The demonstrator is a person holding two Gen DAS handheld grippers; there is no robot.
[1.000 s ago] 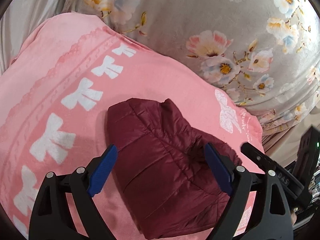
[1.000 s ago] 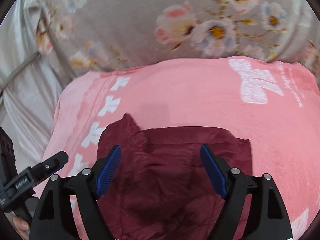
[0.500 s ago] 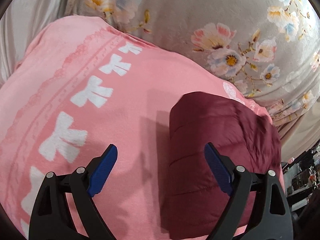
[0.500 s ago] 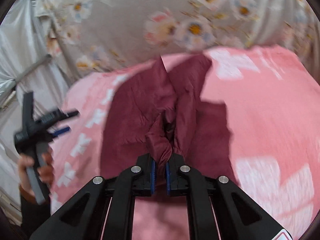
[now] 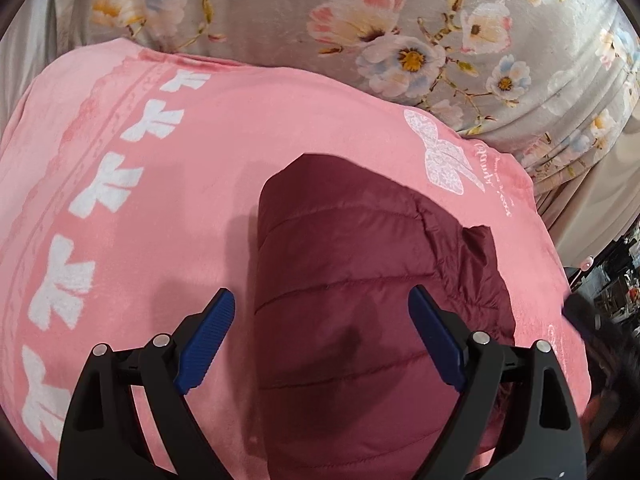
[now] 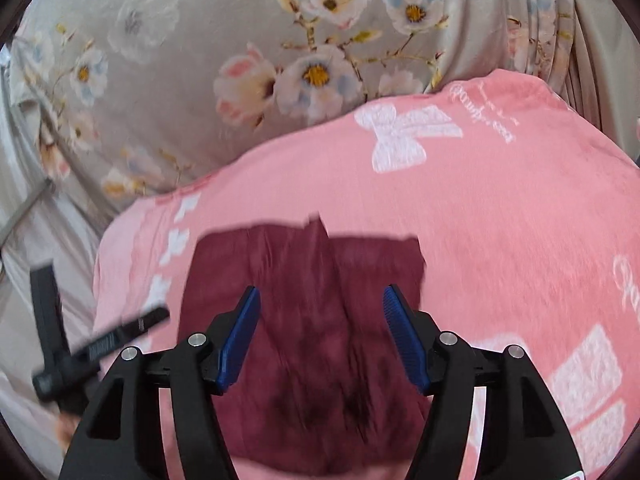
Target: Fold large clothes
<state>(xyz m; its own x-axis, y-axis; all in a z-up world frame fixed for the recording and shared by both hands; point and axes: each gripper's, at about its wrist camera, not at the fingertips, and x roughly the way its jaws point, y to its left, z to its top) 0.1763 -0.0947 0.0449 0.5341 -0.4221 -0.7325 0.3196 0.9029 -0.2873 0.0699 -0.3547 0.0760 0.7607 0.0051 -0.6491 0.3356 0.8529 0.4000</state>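
A maroon quilted puffer jacket (image 5: 352, 280) lies folded into a compact bundle on a pink blanket (image 5: 160, 200) with white bows. My left gripper (image 5: 322, 336) is open and empty, hovering just above the near part of the jacket. In the right wrist view the jacket (image 6: 304, 320) lies flat, blurred by motion, on the pink blanket (image 6: 500, 232). My right gripper (image 6: 320, 332) is open and empty above it. The left gripper (image 6: 80, 356) shows at the left edge of that view.
A grey floral bedsheet (image 5: 360, 12) lies beyond the blanket and shows in the right wrist view (image 6: 200, 40) too. The bed edge and dark clutter (image 5: 612, 300) are at the right. Pale fabric (image 6: 24, 260) hangs at the left.
My right gripper was open, shut on a lifted fold of the jacket half a second ago, and has now let go and opened. The jacket now lies folded over. My left gripper stayed open.
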